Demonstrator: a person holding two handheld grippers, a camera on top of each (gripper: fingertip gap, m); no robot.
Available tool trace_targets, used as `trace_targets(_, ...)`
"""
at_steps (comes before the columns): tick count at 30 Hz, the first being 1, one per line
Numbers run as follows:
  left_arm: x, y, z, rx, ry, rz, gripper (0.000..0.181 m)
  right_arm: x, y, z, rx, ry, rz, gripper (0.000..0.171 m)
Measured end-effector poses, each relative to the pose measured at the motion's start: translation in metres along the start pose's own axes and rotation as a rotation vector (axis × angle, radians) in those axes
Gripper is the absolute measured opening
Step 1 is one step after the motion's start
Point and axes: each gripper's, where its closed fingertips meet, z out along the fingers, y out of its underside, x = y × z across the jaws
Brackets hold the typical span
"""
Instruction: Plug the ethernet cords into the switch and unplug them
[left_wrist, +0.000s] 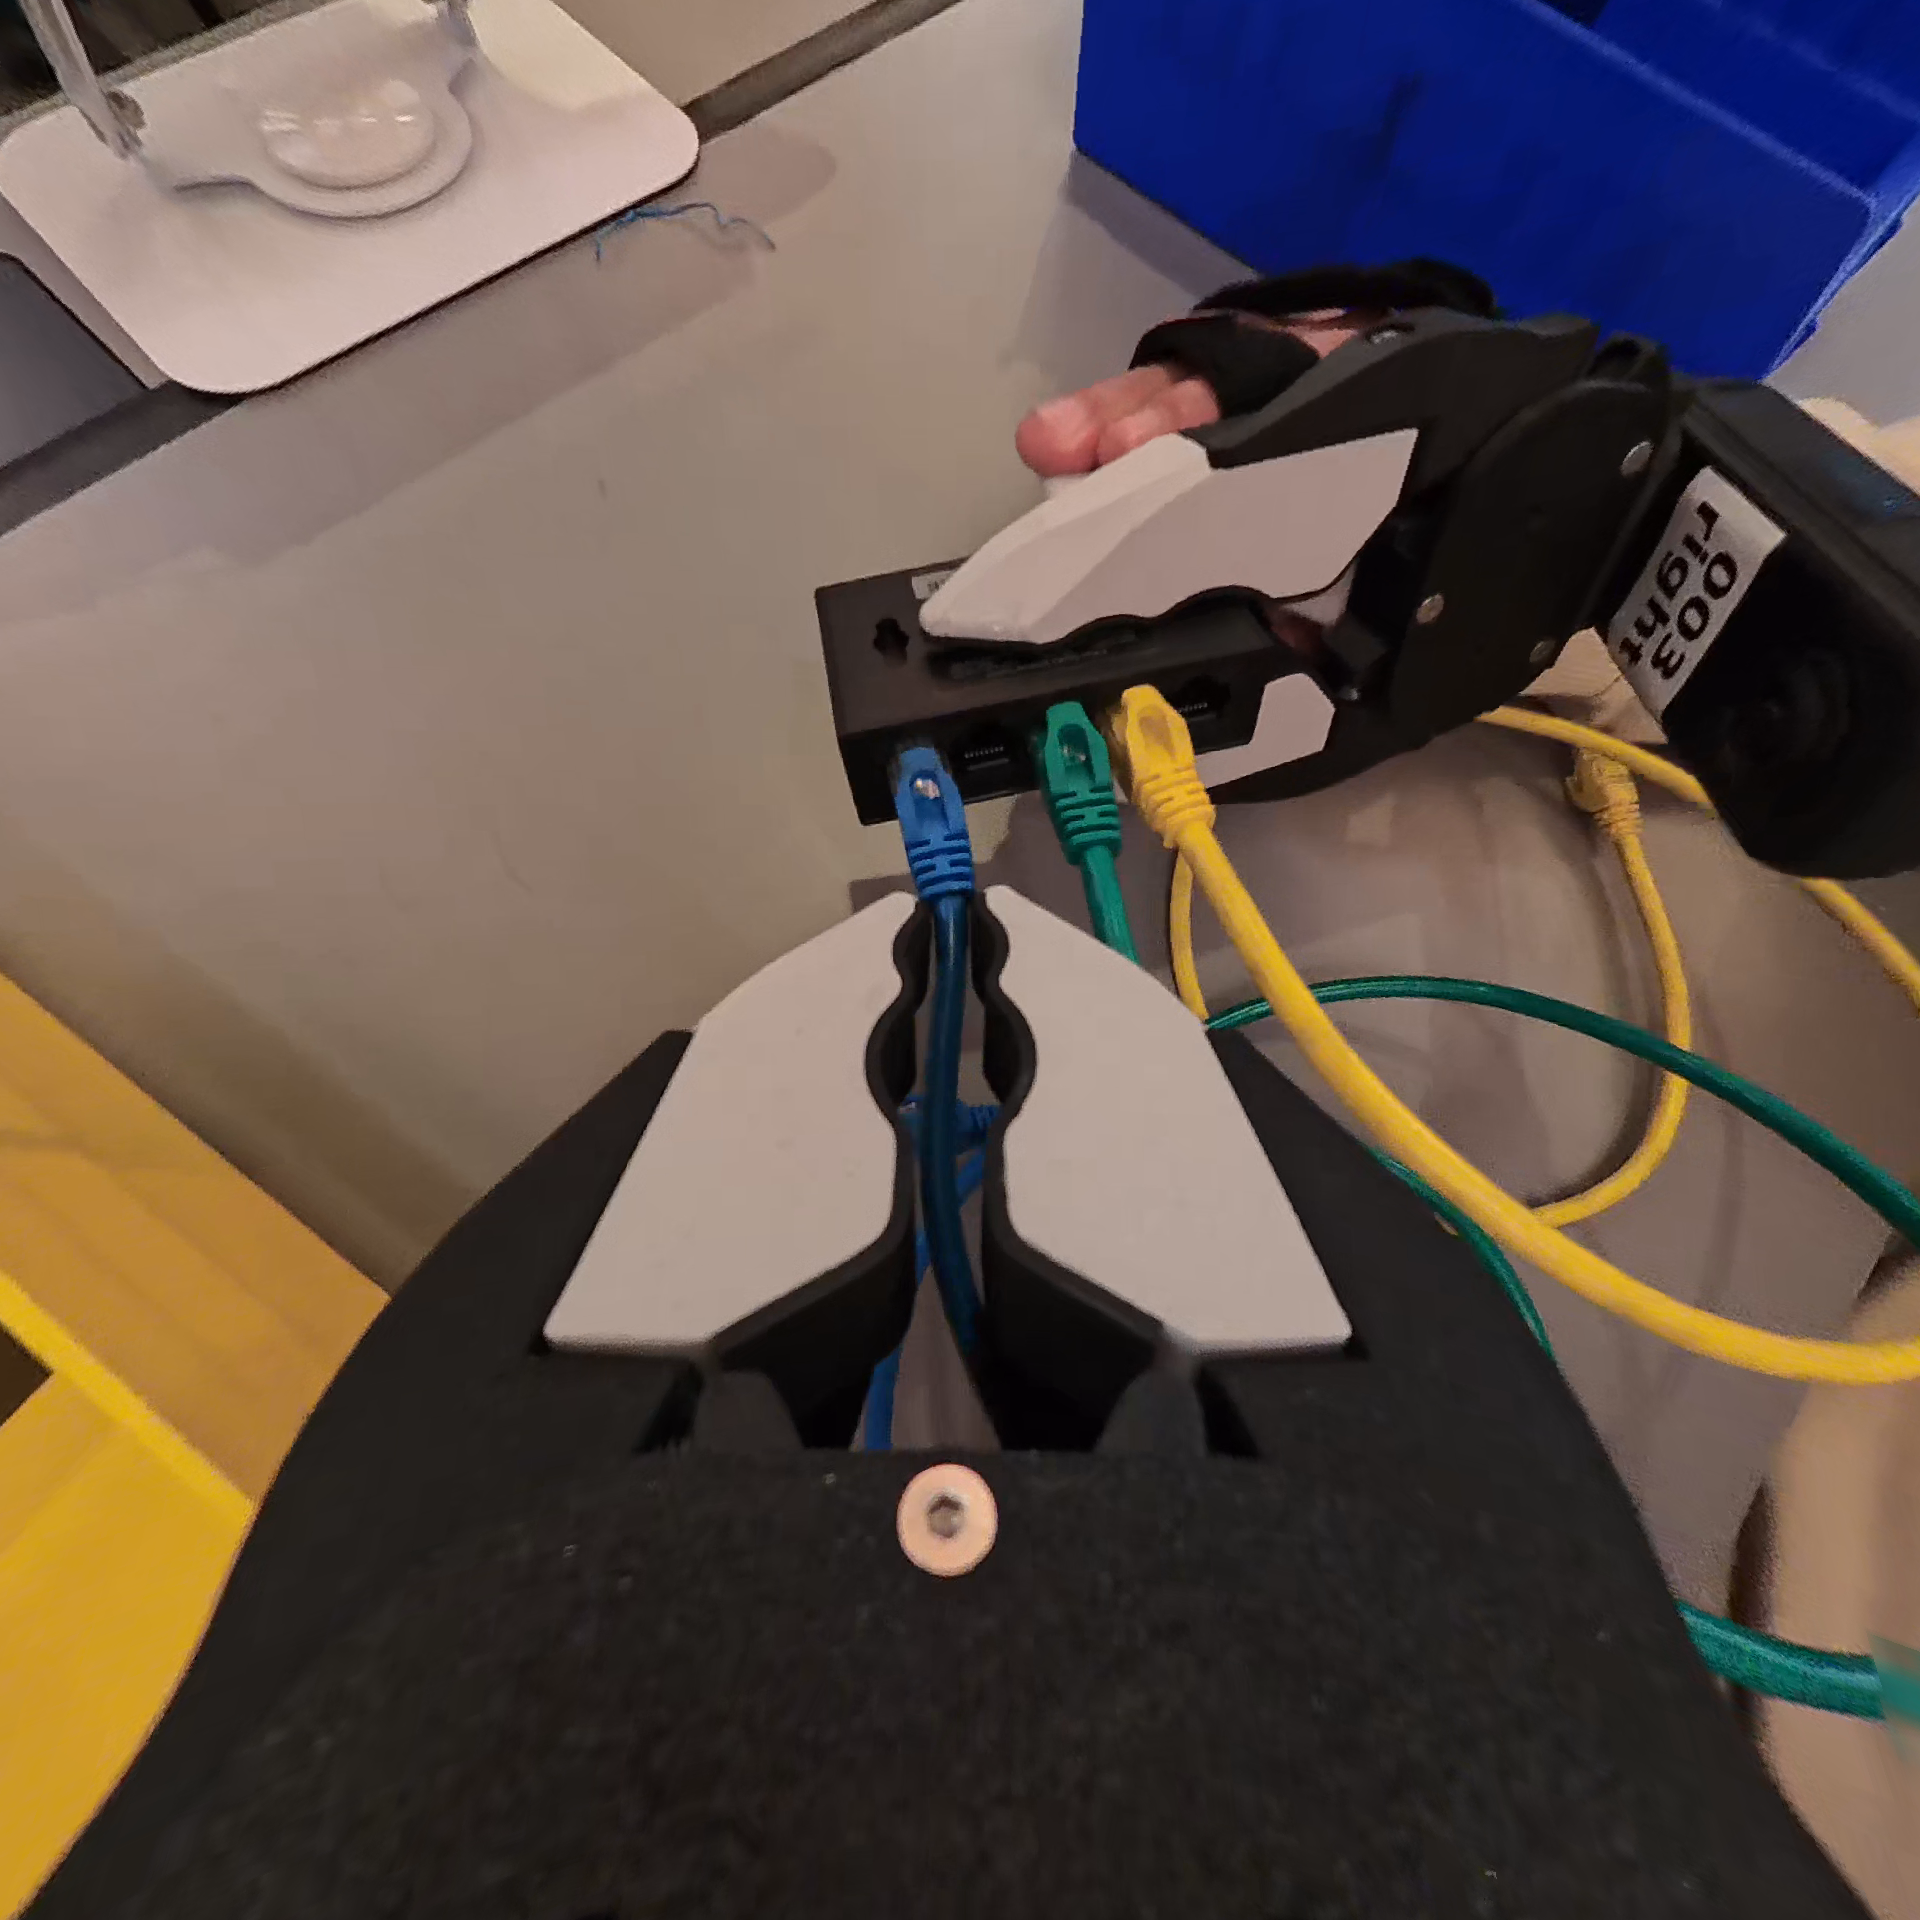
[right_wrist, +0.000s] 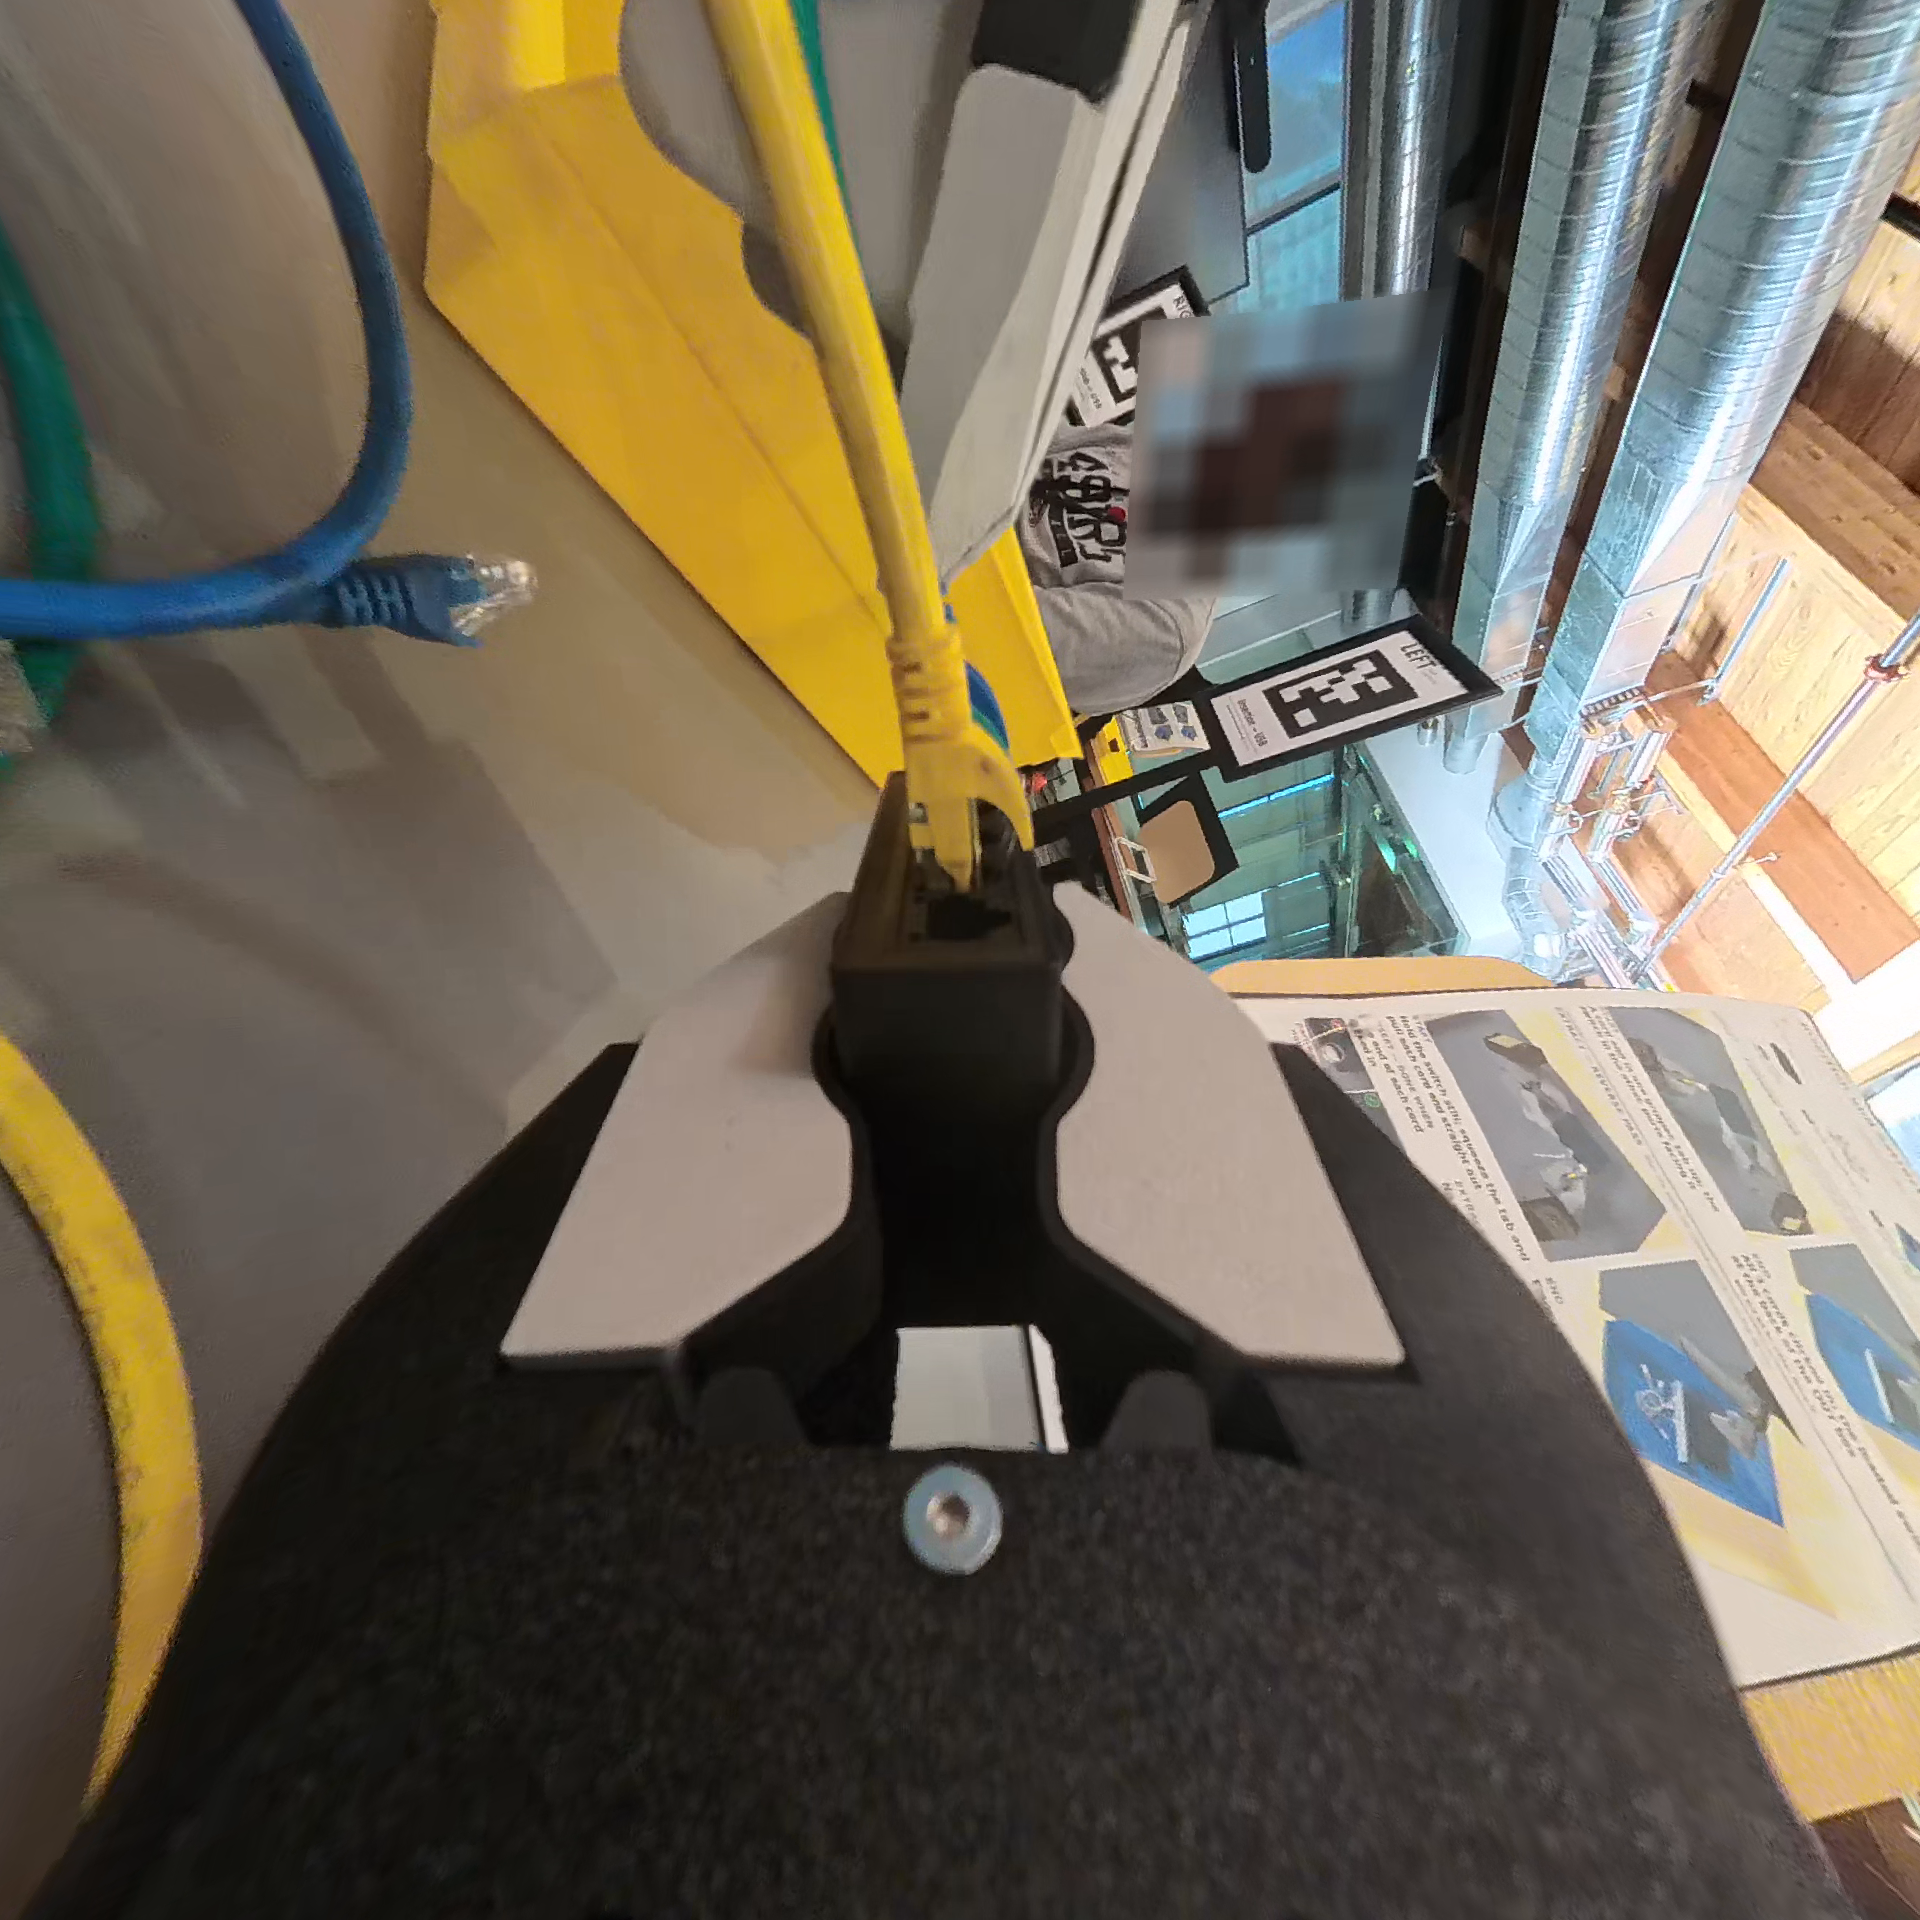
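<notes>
Left gripper (left_wrist: 948, 904) closed on the blue cord (left_wrist: 951, 1039) just behind its plug, which sits in the switch's (left_wrist: 1049, 675) leftmost port. Green cord (left_wrist: 1086, 800) and yellow cord (left_wrist: 1169, 769) plugged in farther right. Right gripper (left_wrist: 1101, 644) clamps the switch top and bottom, above the grey table (left_wrist: 468, 623).

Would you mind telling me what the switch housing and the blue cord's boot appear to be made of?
The switch housing looks like matte black metal or hard plastic: flat faces, crisp edges, a dull sheen; which one is unclear. The blue cord has a boot that seems soft moulded plastic or rubber, with ribbed strain relief and a slight gloss.
</notes>
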Motion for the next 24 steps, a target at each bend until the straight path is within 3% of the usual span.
trace_targets(10,-0.003,-0.008,0.002,0.147,-0.047,-0.077,0.006,0.005,0.000,0.000,-0.010,0.010,0.054,0.029)
trace_targets(16,-0.007,-0.001,0.006,0.131,-0.095,-0.059,0.006,-0.002,-0.004,0.000,-0.003,-0.013,0.043,0.029)
trace_targets(19,-0.008,-0.004,0.003,0.123,-0.100,-0.048,0.005,-0.004,0.000,0.004,-0.030,-0.046,0.145,0.030)
trace_targets(24,-0.002,-0.002,0.002,0.101,-0.068,-0.051,0.005,-0.010,0.017,0.005,-0.124,-0.019,0.043,0.033)
